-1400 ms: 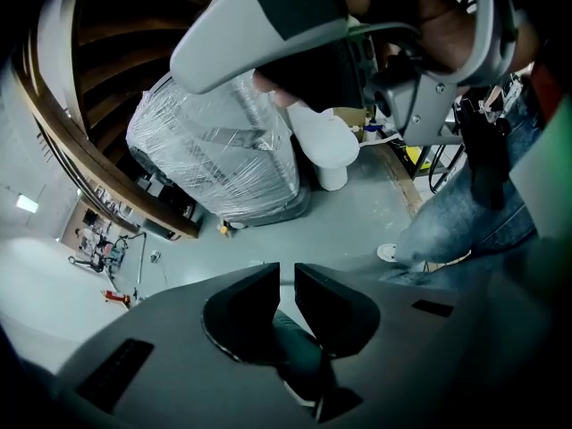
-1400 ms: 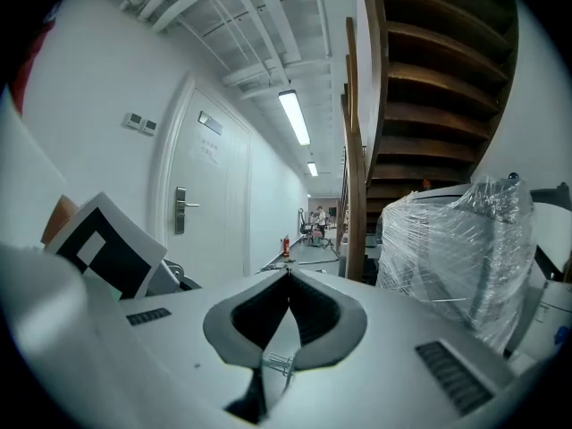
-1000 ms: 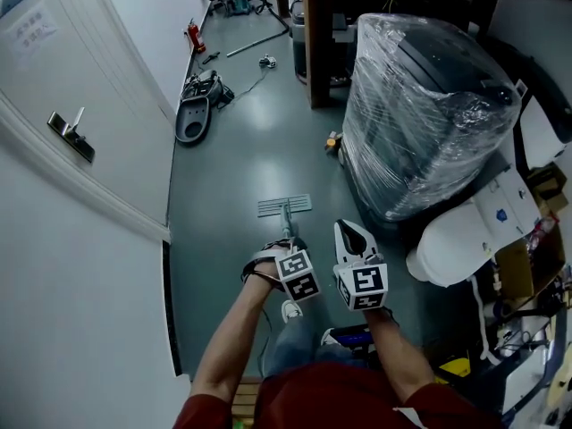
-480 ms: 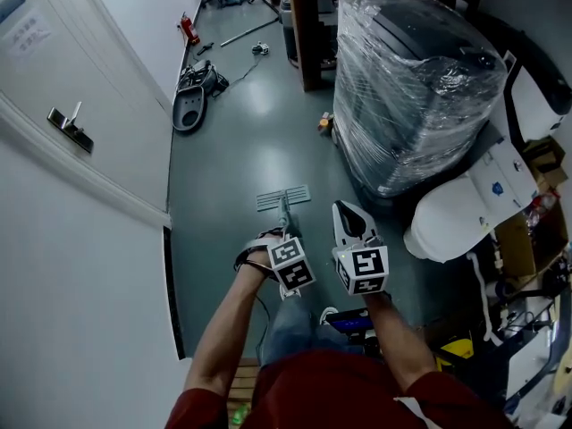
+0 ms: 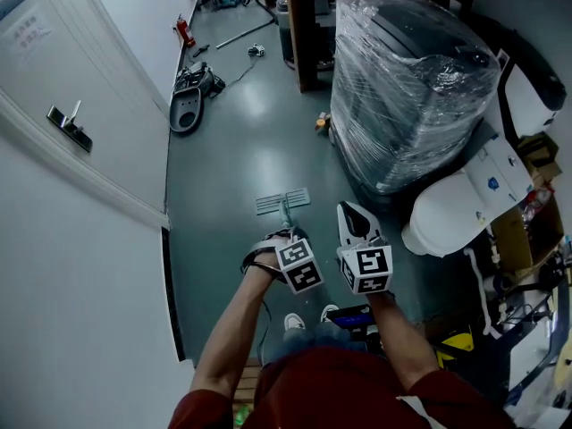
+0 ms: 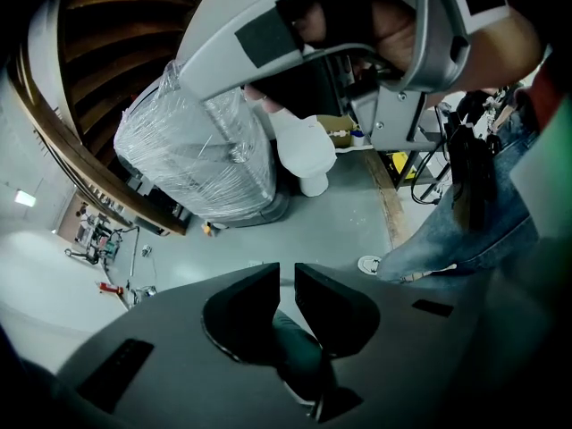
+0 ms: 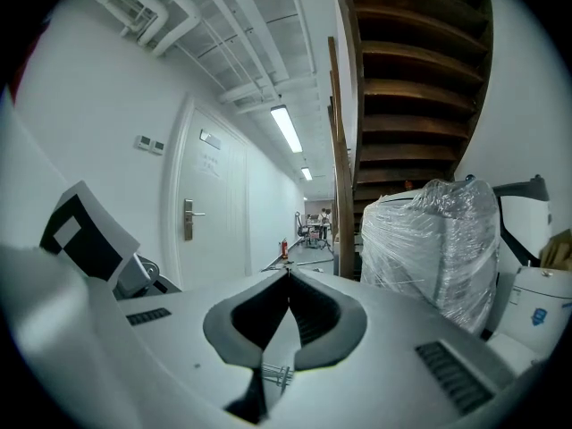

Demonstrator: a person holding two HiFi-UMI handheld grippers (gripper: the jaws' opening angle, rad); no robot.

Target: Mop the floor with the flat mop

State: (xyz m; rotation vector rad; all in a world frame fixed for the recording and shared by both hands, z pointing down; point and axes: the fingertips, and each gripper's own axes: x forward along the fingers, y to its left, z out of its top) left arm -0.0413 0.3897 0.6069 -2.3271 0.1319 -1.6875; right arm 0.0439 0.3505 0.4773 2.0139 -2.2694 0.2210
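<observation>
The flat mop's grey head [image 5: 281,201] lies on the dark grey floor just ahead of me. Its dark handle [image 5: 286,219] rises to my left gripper [image 5: 288,237], which is shut on it. In the left gripper view the handle [image 6: 299,356] sits between the two dark jaws, whose tips stand a narrow gap apart. My right gripper [image 5: 351,211] hovers beside the left one, a little to its right, apart from the handle. Its jaws meet at the tips in the right gripper view [image 7: 288,275], with nothing between them.
A large plastic-wrapped bulk [image 5: 407,88] stands close at the right, with a white machine [image 5: 451,217] before it. The white wall and a door with a handle [image 5: 67,123] run along the left. Farther up the corridor are a floor tool [image 5: 186,110], cables and a wooden post [image 5: 299,25].
The view has shifted slightly along the corridor and my feet have moved. Both grippers and the mop head keep nearly the same places; the left grip is unchanged.
</observation>
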